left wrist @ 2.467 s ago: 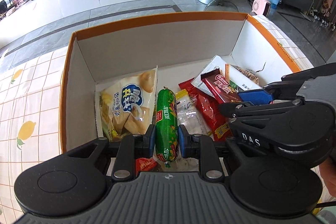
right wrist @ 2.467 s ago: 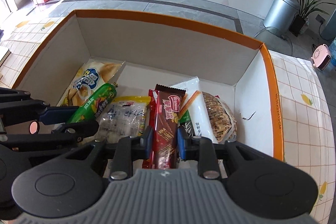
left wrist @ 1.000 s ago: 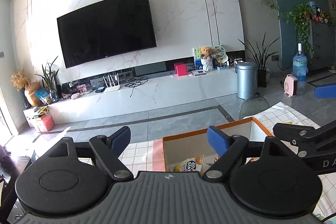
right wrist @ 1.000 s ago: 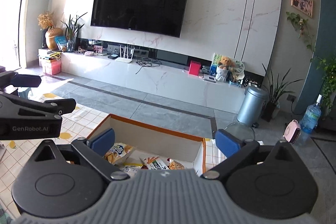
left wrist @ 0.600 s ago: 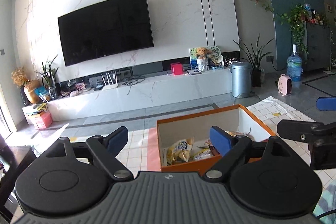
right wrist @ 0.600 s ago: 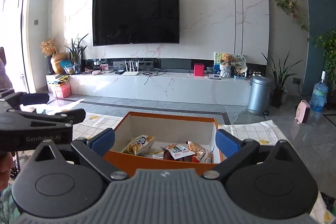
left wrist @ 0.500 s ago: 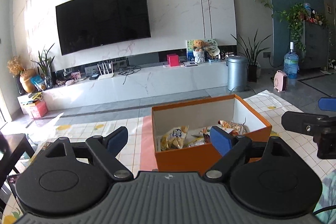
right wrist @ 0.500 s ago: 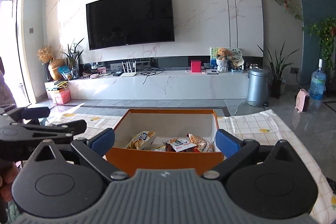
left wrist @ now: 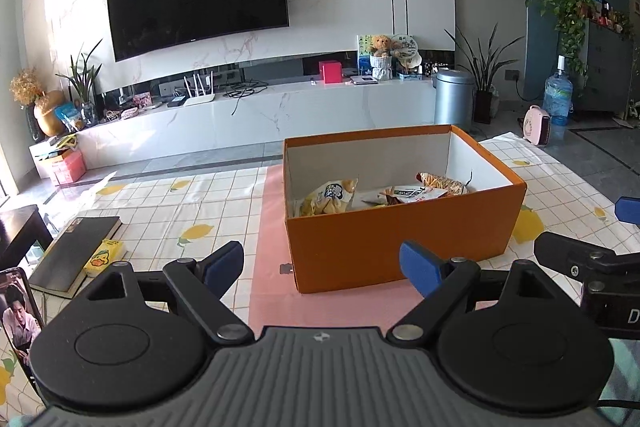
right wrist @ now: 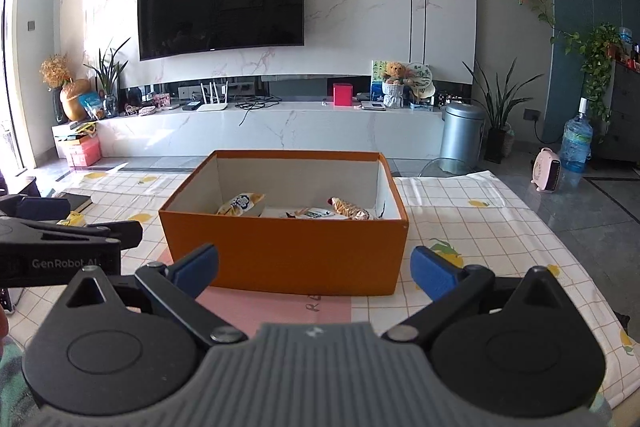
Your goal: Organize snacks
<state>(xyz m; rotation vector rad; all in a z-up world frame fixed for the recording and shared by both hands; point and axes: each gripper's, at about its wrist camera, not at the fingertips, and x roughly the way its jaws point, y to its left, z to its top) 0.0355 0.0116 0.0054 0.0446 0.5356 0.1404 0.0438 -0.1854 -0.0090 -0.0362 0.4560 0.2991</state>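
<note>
L gripper [left wrist: 322,267] jaws wide, empty, R gripper [right wrist: 316,269] same, orange box [right wrist: 288,255] w/ approx 4 snacks [left wrist: 326,197]

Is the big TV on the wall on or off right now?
Off. The curved black wall television shows only a dark screen with faint reflections, in both wrist views.

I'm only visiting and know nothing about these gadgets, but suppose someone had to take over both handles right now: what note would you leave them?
Left gripper: jaws wide open, nothing between them.
Right gripper: jaws wide open, also empty.
Both sit back from the orange box, on its near side.
The box stands on the lemon-print tablecloth. Inside lie a yellow chip bag, a white packet and a brown-patterned packet; anything lower is hidden by the near wall.
Done: these snacks are in the box.
Left: no loose snacks show on the cloth. A book and a small yellow pack lie at the left; I cannot tell whether the pack is a snack.
</note>
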